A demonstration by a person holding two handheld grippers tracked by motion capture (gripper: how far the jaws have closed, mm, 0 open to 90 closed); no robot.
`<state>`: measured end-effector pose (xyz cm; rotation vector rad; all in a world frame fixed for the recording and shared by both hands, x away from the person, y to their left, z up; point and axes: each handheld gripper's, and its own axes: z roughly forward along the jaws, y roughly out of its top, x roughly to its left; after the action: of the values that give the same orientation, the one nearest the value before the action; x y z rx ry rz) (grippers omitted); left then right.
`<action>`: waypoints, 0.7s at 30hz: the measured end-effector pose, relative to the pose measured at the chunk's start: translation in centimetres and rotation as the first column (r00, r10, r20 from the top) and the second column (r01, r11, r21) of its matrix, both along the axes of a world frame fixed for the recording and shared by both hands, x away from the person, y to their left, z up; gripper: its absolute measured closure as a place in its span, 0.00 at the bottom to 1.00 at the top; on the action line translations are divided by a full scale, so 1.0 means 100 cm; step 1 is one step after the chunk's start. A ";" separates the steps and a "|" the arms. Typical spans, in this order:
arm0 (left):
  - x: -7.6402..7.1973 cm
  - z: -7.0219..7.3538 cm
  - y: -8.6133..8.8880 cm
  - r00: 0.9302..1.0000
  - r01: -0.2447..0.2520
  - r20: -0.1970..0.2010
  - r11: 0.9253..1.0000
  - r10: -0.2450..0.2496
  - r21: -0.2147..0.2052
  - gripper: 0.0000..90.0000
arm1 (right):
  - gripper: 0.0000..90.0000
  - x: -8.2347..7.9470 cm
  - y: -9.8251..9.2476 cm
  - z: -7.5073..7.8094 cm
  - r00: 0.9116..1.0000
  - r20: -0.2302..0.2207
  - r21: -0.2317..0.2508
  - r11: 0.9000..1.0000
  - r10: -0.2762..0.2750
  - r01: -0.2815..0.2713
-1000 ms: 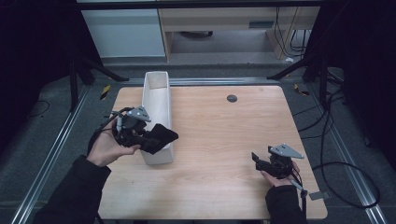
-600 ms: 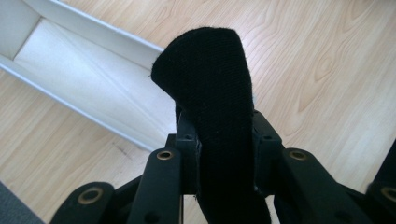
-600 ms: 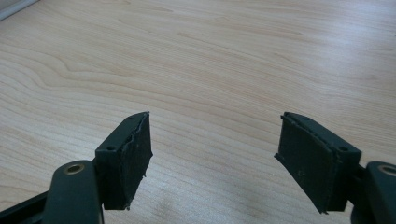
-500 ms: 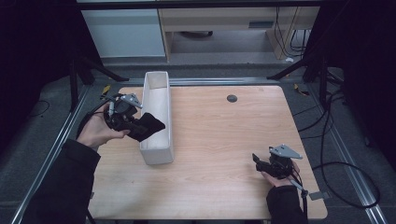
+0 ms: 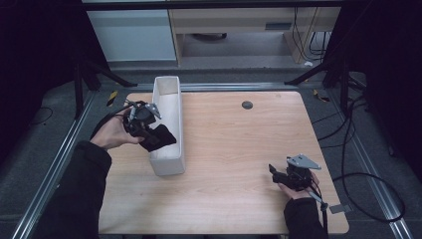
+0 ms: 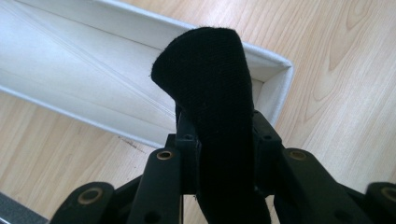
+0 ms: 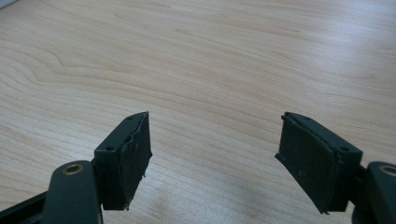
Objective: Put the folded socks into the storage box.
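Note:
A piece of black cloth [image 6: 212, 93] is clamped between the jaws of my left gripper [image 6: 219, 140], which is shut on it. In the high view that left gripper [image 5: 149, 133] holds the black cloth [image 5: 161, 137] over the near end of a long white box [image 5: 166, 97] at the table's left side. The box interior [image 6: 84, 79] lies just beyond the cloth tip. My right gripper [image 5: 276, 174] rests low over the table's near right part; its jaws stand wide apart with nothing between them, and its fingertips [image 7: 128, 158] hover over bare wood.
The wooden table [image 5: 239, 144] has a small dark round grommet [image 5: 247, 104] near its far edge. Metal rails run along both sides of the table. A cable trails from the right gripper off the right edge.
The left hand with the cloth moved away from me along the box, then back a little over the box's near end. The right gripper stayed where it was.

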<state>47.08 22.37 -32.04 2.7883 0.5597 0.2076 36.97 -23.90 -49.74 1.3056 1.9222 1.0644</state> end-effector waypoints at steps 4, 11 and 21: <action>0.004 -0.011 -0.007 0.999 0.036 -0.014 0.999 -0.035 0.032 0.77 | 0.28 -0.001 0.000 0.000 1.000 -0.001 0.003 1.000 0.000 0.000; 0.005 -0.027 -0.019 0.997 0.082 -0.022 0.992 -0.080 0.096 0.77 | 0.28 0.000 0.000 -0.001 1.000 0.001 -0.004 1.000 0.002 -0.002; 0.007 -0.068 -0.024 0.989 0.140 -0.065 0.981 -0.132 0.138 0.76 | 0.28 0.000 0.001 -0.002 1.000 -0.002 -0.010 1.000 0.005 -0.005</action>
<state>47.81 19.93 -38.86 2.9649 0.3784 0.1465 37.00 -23.84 -49.91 1.2973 1.9304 1.0558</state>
